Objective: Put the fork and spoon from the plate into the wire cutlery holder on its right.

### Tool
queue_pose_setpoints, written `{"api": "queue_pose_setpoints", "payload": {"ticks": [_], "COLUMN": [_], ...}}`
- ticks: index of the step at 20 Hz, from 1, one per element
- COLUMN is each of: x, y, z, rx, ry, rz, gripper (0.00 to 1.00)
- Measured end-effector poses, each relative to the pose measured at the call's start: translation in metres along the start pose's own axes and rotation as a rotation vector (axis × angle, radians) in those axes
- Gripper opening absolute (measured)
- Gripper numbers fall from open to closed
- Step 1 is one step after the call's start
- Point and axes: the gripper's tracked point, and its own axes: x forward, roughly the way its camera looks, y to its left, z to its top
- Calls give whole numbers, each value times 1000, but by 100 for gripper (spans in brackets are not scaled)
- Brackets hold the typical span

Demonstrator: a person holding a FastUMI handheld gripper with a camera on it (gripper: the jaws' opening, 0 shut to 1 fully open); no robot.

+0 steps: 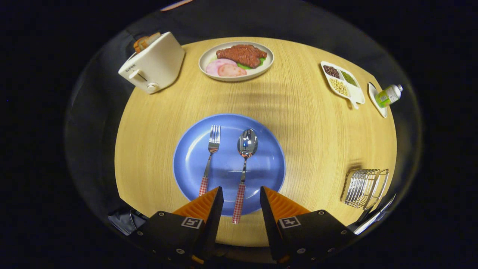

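Note:
A blue plate (194, 157) lies on the round wooden table just ahead of my fingers. On it lie a fork (211, 157) to the left and a spoon (244, 160) to the right, both with red-checked handles pointing toward me. My gripper (241, 192) is open above the plate's near rim. The spoon's handle end lies in the gap between the fingers, untouched, and the fork's handle end sits just beside the left finger. The wire cutlery holder (364, 186) stands to the right of the plate, near the table's edge.
Beyond the plate sit a white toaster (153, 63) holding bread at the far left, a plate of meat and ham slices (236, 59) at the far middle, and a divided dish of beans (341, 82) with a small green bottle (388, 95) at the far right.

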Motion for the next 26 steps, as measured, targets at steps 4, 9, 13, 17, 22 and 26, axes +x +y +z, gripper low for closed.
{"api": "queue_pose_setpoints", "payload": {"ticks": [4,9,13,17,22,26], "x": [23,40,51,52,46,27], "y": [-2,5,1,0,-3,-10], "z": [-7,-6,-3,-2,1,4], "rx": [26,59,67,82,66,64], "ry": [79,111,96,83,24,-28], "rz": [-17,-13,-39,-31,-12,-5], "gripper": [46,26,15,7,4,3]}}
